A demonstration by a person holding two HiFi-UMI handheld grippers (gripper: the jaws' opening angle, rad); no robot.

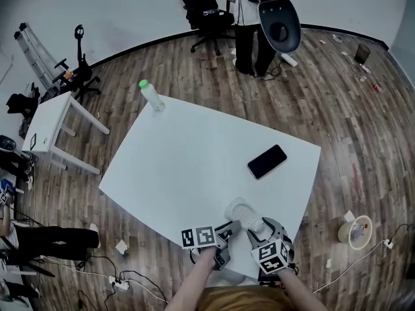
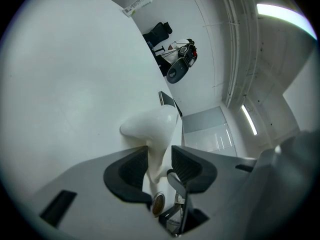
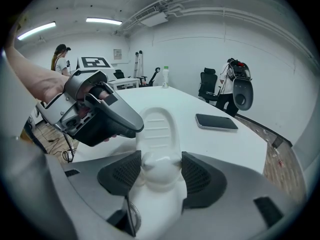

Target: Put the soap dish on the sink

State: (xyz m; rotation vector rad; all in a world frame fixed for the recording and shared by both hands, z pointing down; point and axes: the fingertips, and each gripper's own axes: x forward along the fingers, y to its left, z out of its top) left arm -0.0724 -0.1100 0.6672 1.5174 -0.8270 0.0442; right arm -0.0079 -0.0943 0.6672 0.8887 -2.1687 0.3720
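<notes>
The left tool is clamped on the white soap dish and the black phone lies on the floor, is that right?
Not quite. The black phone lies on the white table, not the floor, as the head view shows. The left tool is clamped on the white soap dish.

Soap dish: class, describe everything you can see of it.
The soap dish is plain white, smooth and glossy, like plastic or ceramic. It has an oval tray with raised crosswise ridges and a rounded lump at one end. No soap lies in it. It is at the near edge of the white table; whether it rests there or is lifted is unclear. The right tongs clamp the lump, and the left tongs pinch its rim from the side.
</notes>
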